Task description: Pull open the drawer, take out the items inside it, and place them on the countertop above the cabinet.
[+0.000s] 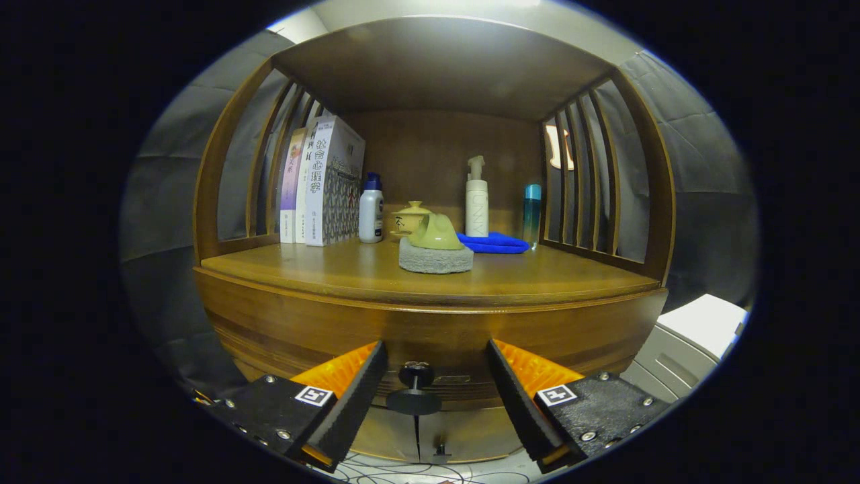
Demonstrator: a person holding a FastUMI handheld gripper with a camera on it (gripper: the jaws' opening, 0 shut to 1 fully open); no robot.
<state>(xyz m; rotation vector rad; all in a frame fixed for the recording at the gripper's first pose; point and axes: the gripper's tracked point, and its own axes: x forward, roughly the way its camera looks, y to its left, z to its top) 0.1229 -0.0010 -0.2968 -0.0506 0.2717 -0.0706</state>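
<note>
Wooden cabinet [430, 329], drawer closed, contents hidden. Worktop [349, 269] carries books, bottles, green cup on grey sponge. Gripper [435, 386] jaws spread wide, drawer knob [414, 388] between, untouched.

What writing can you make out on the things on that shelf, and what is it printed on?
"社会心理学": spine of the white book.
"UNNY", reading up the side: pump bottle.
Other book spines: too blurred to read.
White bottle with a blue cap: label too small.
Square code markers by the open gripper: patterns, no words.
</note>
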